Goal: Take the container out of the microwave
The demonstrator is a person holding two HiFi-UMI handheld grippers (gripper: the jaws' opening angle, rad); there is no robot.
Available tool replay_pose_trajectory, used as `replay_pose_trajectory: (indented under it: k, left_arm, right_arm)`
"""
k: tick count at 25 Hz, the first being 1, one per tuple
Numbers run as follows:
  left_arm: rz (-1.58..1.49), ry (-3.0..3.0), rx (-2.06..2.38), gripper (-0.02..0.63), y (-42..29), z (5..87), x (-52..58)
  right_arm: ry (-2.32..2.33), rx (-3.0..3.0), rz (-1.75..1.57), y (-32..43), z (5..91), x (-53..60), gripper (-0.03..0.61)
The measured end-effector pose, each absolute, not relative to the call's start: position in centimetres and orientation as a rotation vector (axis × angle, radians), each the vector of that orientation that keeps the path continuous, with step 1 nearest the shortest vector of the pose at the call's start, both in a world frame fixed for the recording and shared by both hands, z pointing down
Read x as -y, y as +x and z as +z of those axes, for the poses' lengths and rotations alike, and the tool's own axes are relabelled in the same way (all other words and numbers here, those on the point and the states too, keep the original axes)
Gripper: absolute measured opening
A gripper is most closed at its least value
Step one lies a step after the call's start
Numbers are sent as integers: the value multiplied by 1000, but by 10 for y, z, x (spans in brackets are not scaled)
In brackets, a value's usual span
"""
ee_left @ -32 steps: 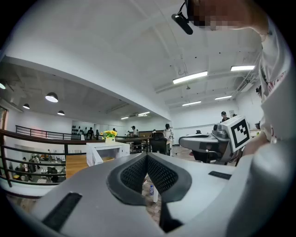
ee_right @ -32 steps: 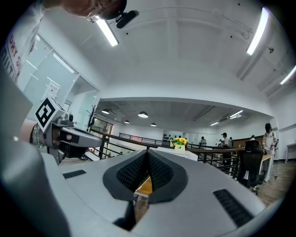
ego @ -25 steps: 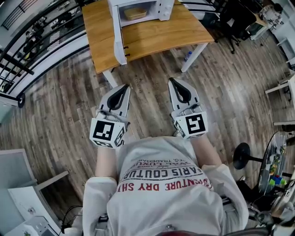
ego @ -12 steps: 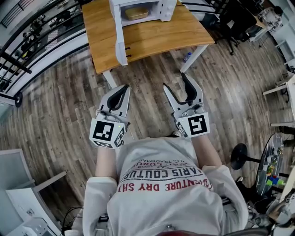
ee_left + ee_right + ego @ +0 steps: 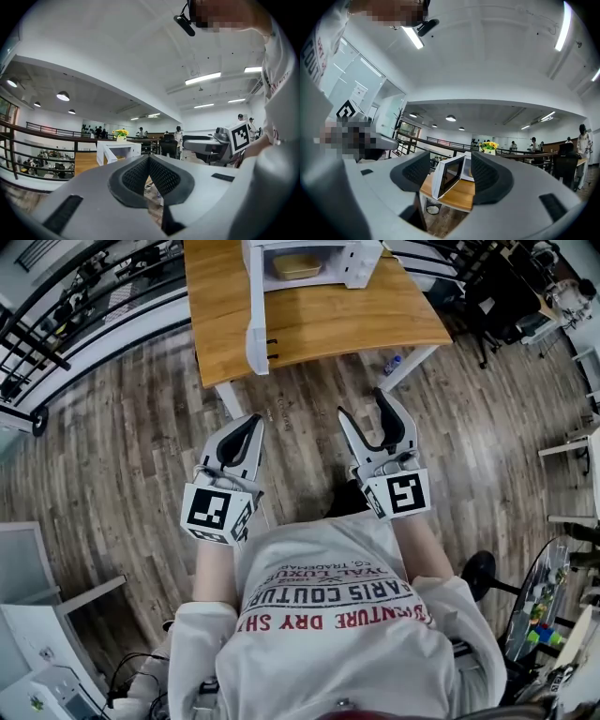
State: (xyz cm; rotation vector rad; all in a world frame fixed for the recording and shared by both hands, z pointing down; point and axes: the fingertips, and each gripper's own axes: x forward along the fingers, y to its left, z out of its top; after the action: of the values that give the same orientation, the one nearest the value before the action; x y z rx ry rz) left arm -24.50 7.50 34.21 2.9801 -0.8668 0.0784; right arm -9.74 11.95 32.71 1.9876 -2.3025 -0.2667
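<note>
**A:** Which step of the task is in hand?

**B:** The approach, by the look of it. The microwave (image 5: 361,266) is seen at the far edge of the wooden surface (image 5: 328,320), with its door (image 5: 255,324) swung open on the left of the opening. The yellowish container (image 5: 298,266) is seen inside the cavity and is touched by nothing. Both tools are held level over the plank floor (image 5: 141,456), well apart from the surface.

**A:** How is the left hand-held gripper found?

**B:** The left hand-held gripper (image 5: 251,423) is closed. In its own view the ribbed pads are seen meeting at the tips, with nothing caught between them, and nothing is touched by it.

**A:** And the right one?

**B:** The right hand-held gripper (image 5: 366,407) is spread wide, about as far as it appears able to go. In its own view only the distant microwave and its open door are framed in the gap. Nothing is held or touched.

**A:** What is called for next?

**B:** The distance to the surface has to be closed first. The spread right tool would then probably be carried in to the right of the door and level into the cavity, so that the container's side is straddled before the jaws are closed. The door's edge should be kept clear of. How heavy or hot the container is cannot be judged from here.
</note>
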Motion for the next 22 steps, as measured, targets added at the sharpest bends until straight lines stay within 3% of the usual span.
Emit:
replay_pose_trajectory:
  k: [10,22]
  left_arm:
    - [85,2893,1116,12,-190,349,-10]
    - [128,2754,1317,12,-50,356,82]
  right_arm:
    - [1851,2438,-220,-23,345,-30,279]
    - [1594,2533,-252,111,348,90,276]
